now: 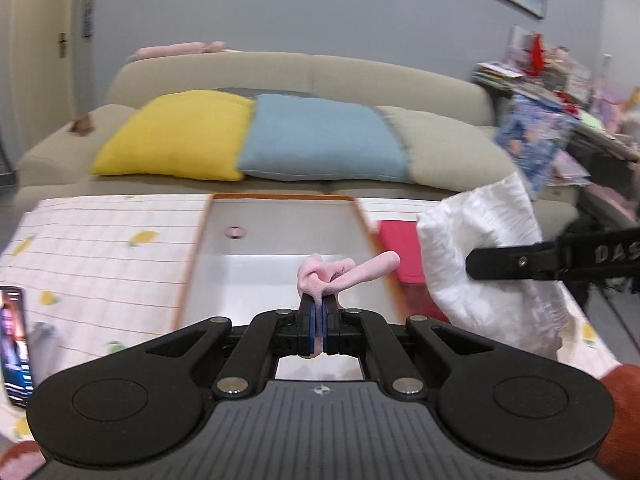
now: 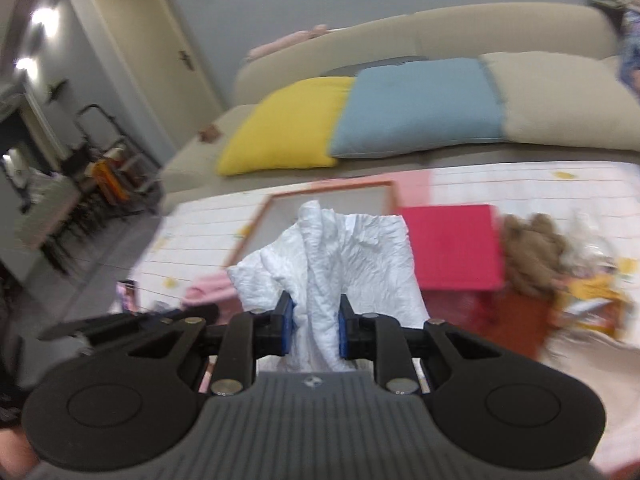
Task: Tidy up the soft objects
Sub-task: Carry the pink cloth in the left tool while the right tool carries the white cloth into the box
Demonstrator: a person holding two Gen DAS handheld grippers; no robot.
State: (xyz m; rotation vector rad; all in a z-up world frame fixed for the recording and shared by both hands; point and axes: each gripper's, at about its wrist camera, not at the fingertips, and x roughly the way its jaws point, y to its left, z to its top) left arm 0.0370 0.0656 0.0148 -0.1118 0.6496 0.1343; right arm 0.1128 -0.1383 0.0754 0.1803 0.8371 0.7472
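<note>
My left gripper (image 1: 319, 300) is shut on a thin pink fuzzy piece (image 1: 344, 274), whose loops stick up above the closed fingertips. It hangs over a white tray with an orange rim (image 1: 362, 216). In the right wrist view my right gripper (image 2: 316, 304) is shut on a crumpled white cloth (image 2: 332, 256), bunched between the blue pads (image 2: 289, 314). The same white cloth (image 1: 488, 264) shows at the right of the left wrist view, with the right gripper's black finger (image 1: 504, 262) across it.
A lemon-print tablecloth (image 1: 104, 248) covers the table. A red box (image 2: 452, 244) sits right of the tray, and a brown plush toy (image 2: 532, 252) beyond it. A phone (image 1: 14, 344) lies at the left. Behind is a beige sofa (image 1: 440, 80) with a yellow cushion (image 1: 176, 136) and a blue cushion (image 1: 320, 140).
</note>
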